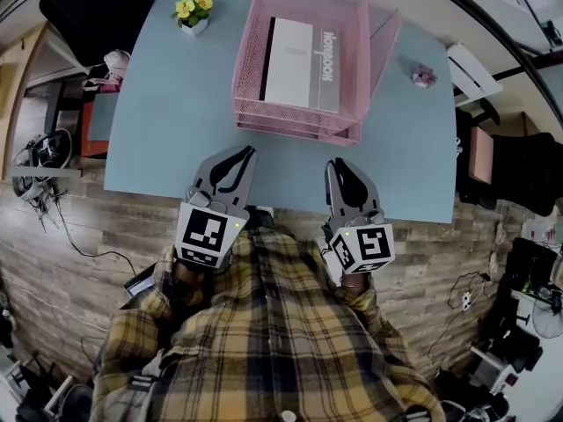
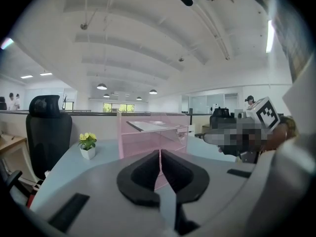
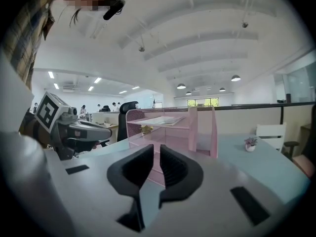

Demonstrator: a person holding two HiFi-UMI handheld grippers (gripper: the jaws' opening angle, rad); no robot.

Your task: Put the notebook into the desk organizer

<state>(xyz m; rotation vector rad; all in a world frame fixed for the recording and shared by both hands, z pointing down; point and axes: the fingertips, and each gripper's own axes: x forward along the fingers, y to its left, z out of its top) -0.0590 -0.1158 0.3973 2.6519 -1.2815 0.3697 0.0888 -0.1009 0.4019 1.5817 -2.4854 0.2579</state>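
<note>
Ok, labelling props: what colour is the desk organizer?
The desk organizer is pink mesh; head view shows it best.

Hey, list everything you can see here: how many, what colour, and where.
table: one, light blue, under everything
organizer: one, pink mesh, far middle of table
notebook: one, white with a grey spine, on organizer's top tray
flower pot: one, yellow blooms, table's far left
small plant: one, pink blooms, table's right side
chair: one, black, beside table's left
shirt: one, yellow plaid, on the person
left gripper: one, grey, near table edge, jaws shut, empty
right gripper: one, grey, near table edge, jaws closing, nothing between them
</note>
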